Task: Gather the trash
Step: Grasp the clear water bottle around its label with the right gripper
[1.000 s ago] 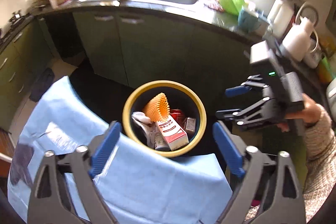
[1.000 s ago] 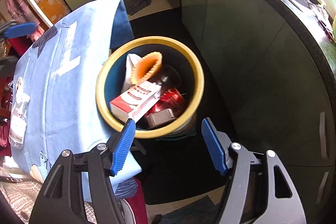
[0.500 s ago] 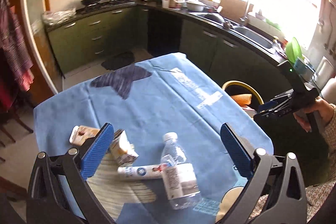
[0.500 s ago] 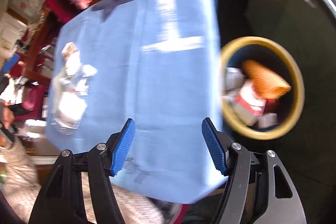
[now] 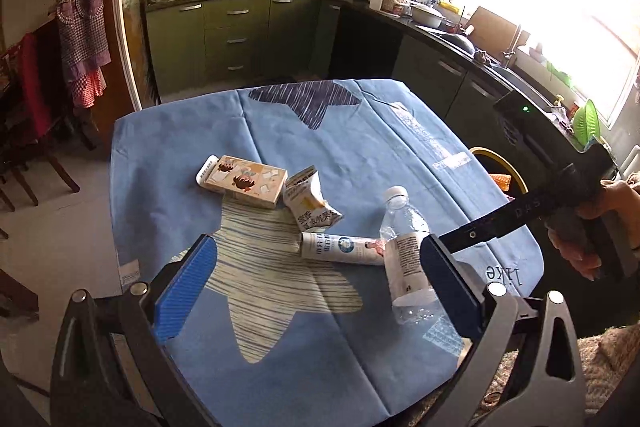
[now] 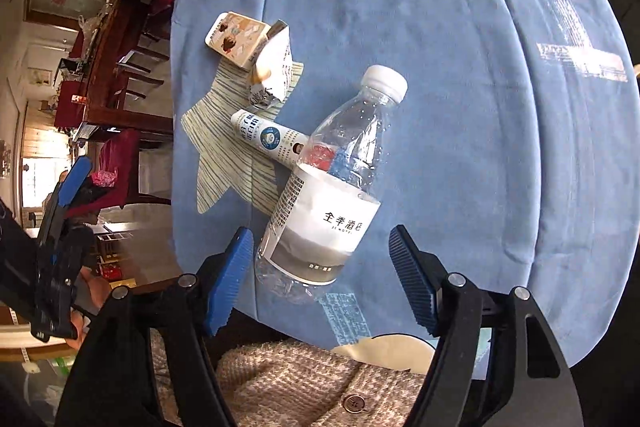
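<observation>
target: clear plastic water bottle with white cap and white label (image 6: pixel 320 195), lying on the blue tablecloth (image 6: pixel 460 67), touching the white tube (image 6: pixel 268 141)
axis: cap points away from right gripper (image 6: pixel 320 277), base nearest it
right gripper: jaws just opened further, straddling the base, pads not touching
left gripper (image 5: pixel 316 291): wide, empty
nearer: right

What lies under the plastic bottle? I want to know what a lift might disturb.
The bottle lies on the blue tablecloth, its shoulder across one end of a white tube. That end shows only through the clear plastic; beneath the label nothing is visible.
</observation>
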Demonstrator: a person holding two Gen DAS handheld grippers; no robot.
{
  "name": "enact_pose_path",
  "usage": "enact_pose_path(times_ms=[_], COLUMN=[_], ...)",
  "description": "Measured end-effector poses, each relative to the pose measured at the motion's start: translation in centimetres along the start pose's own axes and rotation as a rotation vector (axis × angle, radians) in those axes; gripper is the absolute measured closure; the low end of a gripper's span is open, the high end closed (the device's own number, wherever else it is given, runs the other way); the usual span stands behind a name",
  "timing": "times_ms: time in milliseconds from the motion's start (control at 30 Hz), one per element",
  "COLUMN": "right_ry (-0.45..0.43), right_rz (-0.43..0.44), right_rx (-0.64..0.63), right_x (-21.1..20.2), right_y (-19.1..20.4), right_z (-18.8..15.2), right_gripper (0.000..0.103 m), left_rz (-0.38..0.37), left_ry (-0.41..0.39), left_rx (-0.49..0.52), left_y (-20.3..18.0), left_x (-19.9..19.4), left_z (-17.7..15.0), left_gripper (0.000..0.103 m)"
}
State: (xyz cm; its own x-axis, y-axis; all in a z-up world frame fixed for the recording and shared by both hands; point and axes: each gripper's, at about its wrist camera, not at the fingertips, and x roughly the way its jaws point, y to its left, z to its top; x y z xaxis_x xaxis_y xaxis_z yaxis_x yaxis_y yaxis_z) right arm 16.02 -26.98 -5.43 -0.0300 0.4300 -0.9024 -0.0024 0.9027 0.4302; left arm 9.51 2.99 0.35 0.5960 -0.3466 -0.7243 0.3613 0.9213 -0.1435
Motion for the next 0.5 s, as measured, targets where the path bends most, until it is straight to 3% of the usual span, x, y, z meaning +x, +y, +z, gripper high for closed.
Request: enact_pose_path(times_ms=[500], right_ry=[0.11], right_rz=[-0.096], right_rx=[0.067], right_x=[6.2], right_y=[1.1], right_z=[1.1], right_gripper=[0.029], left_rz=[-0.013], left_ry=[0.017], left_rx=[-0.046], left_y=[3.1], left_x=[0.3], left_z=[-3.3], left_gripper=[0.006])
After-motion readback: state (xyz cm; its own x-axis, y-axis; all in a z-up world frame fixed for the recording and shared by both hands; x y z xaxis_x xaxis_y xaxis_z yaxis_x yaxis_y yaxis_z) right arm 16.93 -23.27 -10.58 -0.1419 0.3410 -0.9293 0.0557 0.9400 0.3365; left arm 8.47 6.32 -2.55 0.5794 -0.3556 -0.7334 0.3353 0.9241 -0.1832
